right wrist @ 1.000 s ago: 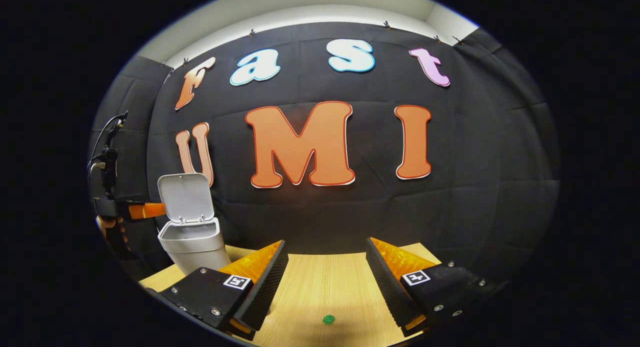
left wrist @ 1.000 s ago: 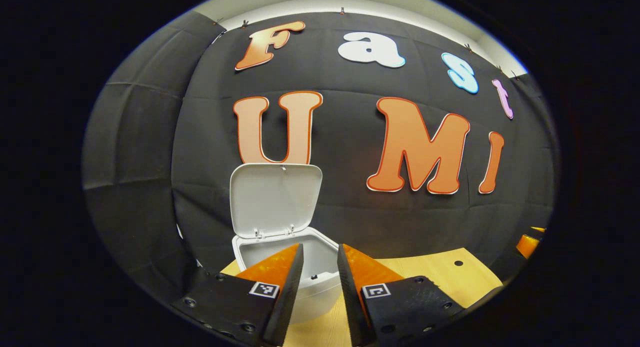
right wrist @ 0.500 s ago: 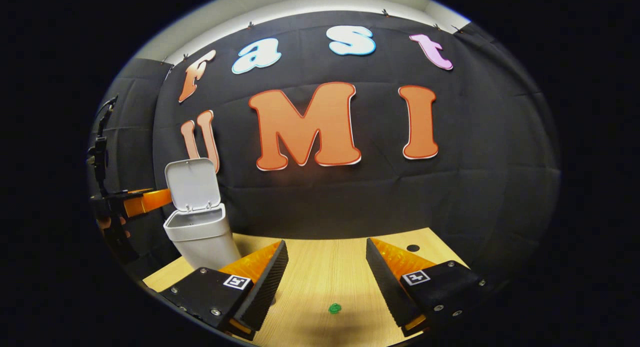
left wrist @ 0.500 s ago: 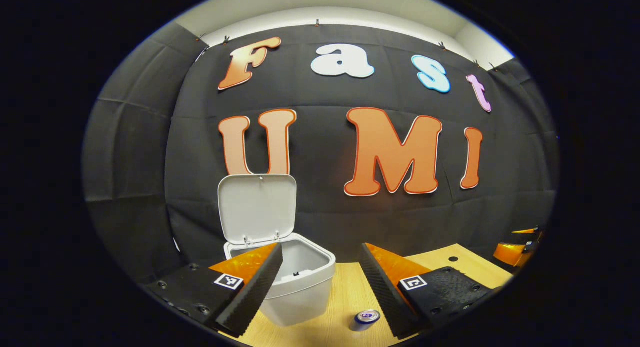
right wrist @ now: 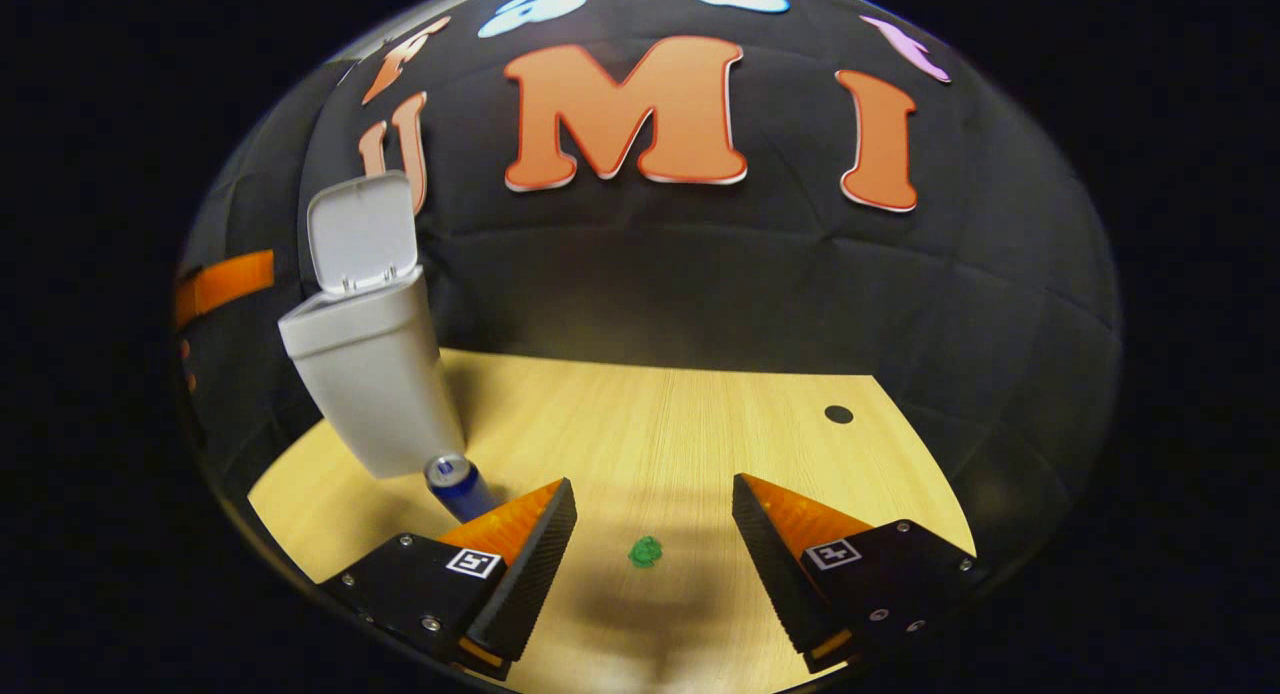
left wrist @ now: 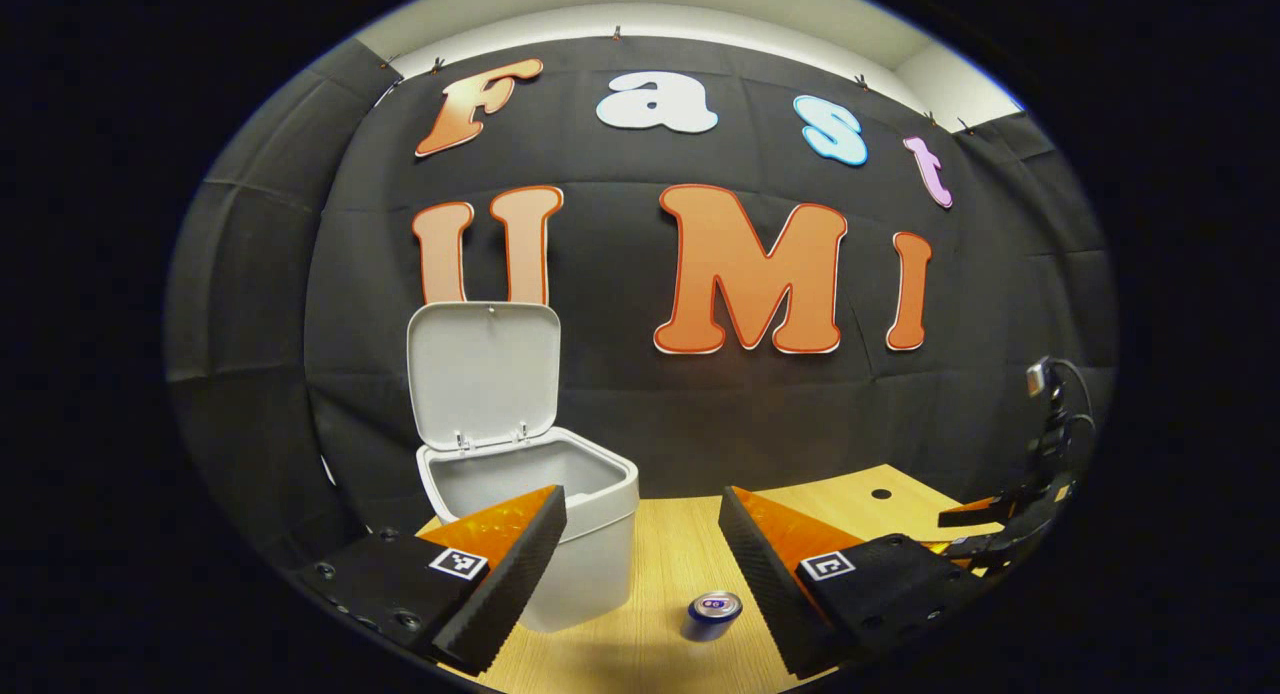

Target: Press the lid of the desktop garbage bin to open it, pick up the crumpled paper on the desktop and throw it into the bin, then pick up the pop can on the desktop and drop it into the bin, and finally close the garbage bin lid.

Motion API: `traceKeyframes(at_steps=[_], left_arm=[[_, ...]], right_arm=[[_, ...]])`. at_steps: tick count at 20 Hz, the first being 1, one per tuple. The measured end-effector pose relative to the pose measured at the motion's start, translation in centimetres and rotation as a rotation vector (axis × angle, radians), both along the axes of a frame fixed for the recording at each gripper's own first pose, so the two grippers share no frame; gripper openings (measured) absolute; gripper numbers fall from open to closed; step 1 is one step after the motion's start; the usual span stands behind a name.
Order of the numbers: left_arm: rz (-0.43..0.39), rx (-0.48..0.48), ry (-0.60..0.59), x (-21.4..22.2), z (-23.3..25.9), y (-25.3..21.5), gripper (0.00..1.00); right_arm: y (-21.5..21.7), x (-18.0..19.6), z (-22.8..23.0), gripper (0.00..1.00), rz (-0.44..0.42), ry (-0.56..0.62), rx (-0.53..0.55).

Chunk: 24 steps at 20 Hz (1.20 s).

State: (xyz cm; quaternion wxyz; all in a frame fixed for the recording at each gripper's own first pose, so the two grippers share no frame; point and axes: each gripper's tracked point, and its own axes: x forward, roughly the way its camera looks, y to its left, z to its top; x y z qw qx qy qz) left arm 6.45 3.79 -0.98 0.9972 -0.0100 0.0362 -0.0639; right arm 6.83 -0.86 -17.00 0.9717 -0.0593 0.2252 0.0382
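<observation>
The white bin (left wrist: 585,549) (right wrist: 365,379) stands on the wooden desk with its lid (left wrist: 485,374) (right wrist: 362,232) up. A blue pop can (left wrist: 712,614) (right wrist: 455,482) stands upright just right of the bin. A small green crumpled paper (right wrist: 646,551) lies on the desk. My left gripper (left wrist: 640,544) is open, pulled back from the bin, with the can low between its fingers and farther off. My right gripper (right wrist: 650,534) is open above the desk, and the paper lies between its fingertips, lower down. The right gripper's fingers (left wrist: 985,534) also show at the far right of the left gripper view.
The wooden desk (right wrist: 700,424) has a round hole (right wrist: 838,414) (left wrist: 881,493) near its back right edge. The black cloth wall runs close behind the bin. The left gripper's finger (right wrist: 225,282) shows at the left edge of the right gripper view.
My left gripper drew back from over the bin and opened wider. My right gripper tilted down toward the desk, so the green paper now sits between its fingers and the can came into sight.
</observation>
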Motion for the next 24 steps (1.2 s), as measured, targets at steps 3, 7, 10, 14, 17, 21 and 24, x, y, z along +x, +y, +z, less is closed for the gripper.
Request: traceKeyframes(at_steps=[3, 7, 10, 14, 17, 21, 24], left_arm=[[0.003, 0.002, 0.016, 0.1, -1.0, 0.9, 0.97], [0.023, 0.026, 0.045, 0.2, -2.3, 2.9, 0.97], [0.044, 0.019, 0.067, 0.5, -3.3, 4.4, 0.97], [0.091, 0.021, 0.091, 1.1, -4.3, 6.7, 0.97], [0.105, 0.024, 0.097, 1.1, -4.6, 7.6, 0.97], [0.109, 0.038, 0.097, 1.3, -4.6, 8.1, 0.97], [0.114, 0.042, 0.105, 1.1, -4.8, 8.4, 0.97]], right_arm=[[0.2, 1.0, -5.2, 0.95, 0.026, 0.151, -0.026], [0.2, 2.6, -9.8, 0.95, 0.013, 0.276, -0.01], [-0.1, 3.3, -12.5, 0.95, -0.015, 0.336, -0.023], [-0.3, 3.9, -13.7, 0.94, -0.033, 0.39, -0.021], [-0.7, 3.5, -13.7, 0.88, -0.031, 0.426, -0.005], [-0.9, 3.2, -14.0, 0.8, -0.025, 0.473, -0.003], [-1.6, 3.3, -13.6, 0.72, -0.036, 0.49, -0.008]])
